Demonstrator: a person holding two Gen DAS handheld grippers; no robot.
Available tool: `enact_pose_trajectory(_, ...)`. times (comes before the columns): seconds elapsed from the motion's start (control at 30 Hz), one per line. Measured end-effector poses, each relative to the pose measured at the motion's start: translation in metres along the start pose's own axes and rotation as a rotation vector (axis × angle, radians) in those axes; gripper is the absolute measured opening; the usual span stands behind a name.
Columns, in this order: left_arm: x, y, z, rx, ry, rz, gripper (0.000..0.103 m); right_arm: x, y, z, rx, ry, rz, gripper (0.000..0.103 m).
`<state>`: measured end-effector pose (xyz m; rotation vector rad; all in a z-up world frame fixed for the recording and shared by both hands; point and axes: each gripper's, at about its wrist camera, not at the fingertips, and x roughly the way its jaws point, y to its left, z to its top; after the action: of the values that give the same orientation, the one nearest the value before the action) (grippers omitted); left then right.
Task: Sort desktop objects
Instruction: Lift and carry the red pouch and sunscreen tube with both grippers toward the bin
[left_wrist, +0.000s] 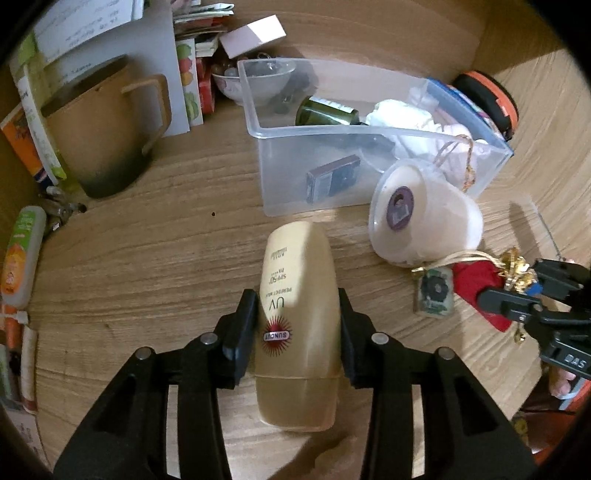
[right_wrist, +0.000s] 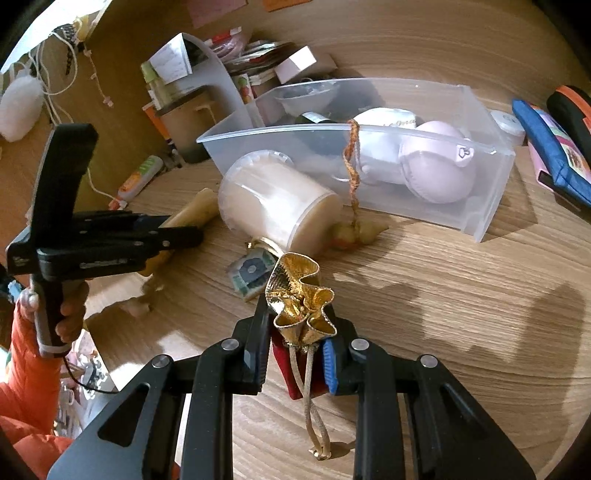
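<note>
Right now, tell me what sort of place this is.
Probably a home desk: wood-grain desktop, books and papers stacked behind a tan bin, and a clear plastic storage box of personal odds and ends.

A brown jug (left_wrist: 107, 136) stands by stacked papers (left_wrist: 92, 33) — an orange sleeve (right_wrist: 26, 369) shows too.

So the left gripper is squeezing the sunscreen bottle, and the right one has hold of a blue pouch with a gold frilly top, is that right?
Not quite: the pouch in the right gripper is red, not blue, as the right wrist view shows; only a pad on the gripper is blue. The left gripper does squeeze the sunscreen bottle.
</note>
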<state>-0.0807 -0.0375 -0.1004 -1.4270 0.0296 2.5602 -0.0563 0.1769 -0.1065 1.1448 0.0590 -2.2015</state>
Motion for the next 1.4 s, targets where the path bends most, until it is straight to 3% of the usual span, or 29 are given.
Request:
enact_pose_trajectory(0.2, 0.004, -0.012, 0.003, 0.04, -0.006, 0.074, 0.04, -0.006, -0.002, 0.001, 0.005, -0.023, 0.017, 0.021)
enact_pose_trajectory(0.37, -0.015, 0.004, 0.006, -0.042, -0.067, -0.008, 0.025, -0.017, -0.003, 0.006, 0.005, -0.048, 0.023, 0.021)
enact_pose_trajectory(0.57, -0.018, 0.028, 0.002, -0.094, -0.068, -0.051, 0.025, -0.034, 0.001, 0.019, -0.014, -0.078, 0.012, 0.021)
enact_pose_trajectory(0.7, -0.002, 0.009, 0.002, -0.031, -0.013, -0.019, 0.026, -0.035, 0.008, 0.025, -0.033, -0.085, -0.005, 0.021)
enact_pose_trajectory(0.77, 0.003, -0.001, 0.002, 0.019, -0.019, 0.015, 0.026, -0.035, 0.008, 0.026, -0.032, -0.083, 0.007, 0.021)
enact_pose_trajectory(0.9, 0.007, -0.005, 0.006, 0.02, -0.019, 0.011, 0.026, -0.039, 0.013, 0.029, -0.031, -0.098, -0.005, 0.021)
enact_pose_trajectory(1.4, -0.053, 0.008, 0.011, -0.064, -0.165, -0.085, 0.025, -0.065, 0.007, 0.09, -0.046, -0.217, -0.035, 0.021)
